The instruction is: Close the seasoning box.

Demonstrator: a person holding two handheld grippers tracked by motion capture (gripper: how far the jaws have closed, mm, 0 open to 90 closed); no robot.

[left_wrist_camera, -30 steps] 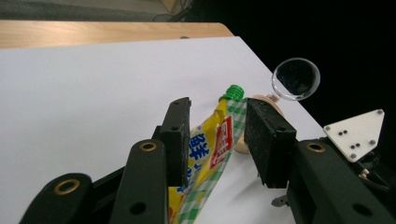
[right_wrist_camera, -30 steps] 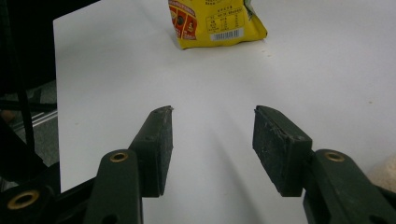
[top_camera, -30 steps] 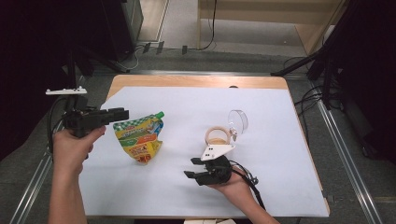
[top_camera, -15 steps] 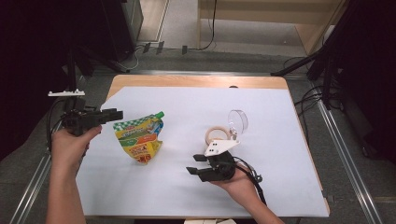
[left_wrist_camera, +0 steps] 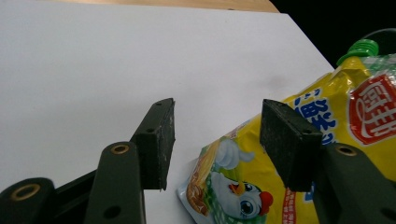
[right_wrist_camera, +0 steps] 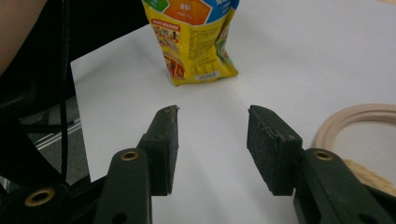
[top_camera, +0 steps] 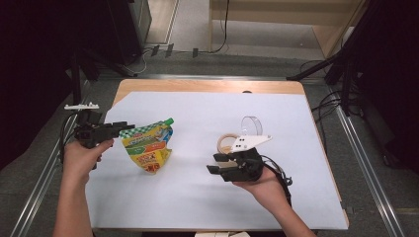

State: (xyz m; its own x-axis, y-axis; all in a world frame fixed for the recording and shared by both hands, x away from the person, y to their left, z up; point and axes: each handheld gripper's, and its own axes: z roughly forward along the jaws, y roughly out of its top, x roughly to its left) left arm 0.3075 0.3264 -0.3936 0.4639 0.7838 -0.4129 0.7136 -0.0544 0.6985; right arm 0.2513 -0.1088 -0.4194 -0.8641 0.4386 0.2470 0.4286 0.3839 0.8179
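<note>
White sheet (top_camera: pixel 197 197) on wooden table (top_camera: pixel 207 86), grey floor (top_camera: pixel 29 163)

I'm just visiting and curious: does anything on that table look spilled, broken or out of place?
Nothing looks spilled or broken. The yellow pouch lies flat on the white sheet with its green cap on, slightly crumpled. The tape ring lies flat beside a clear lid standing on edge.

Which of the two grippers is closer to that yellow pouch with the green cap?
Left. The left gripper reaches the yellow pouch, jaws open at its edge; the right gripper hovers well apart, beside the tape ring.
</note>
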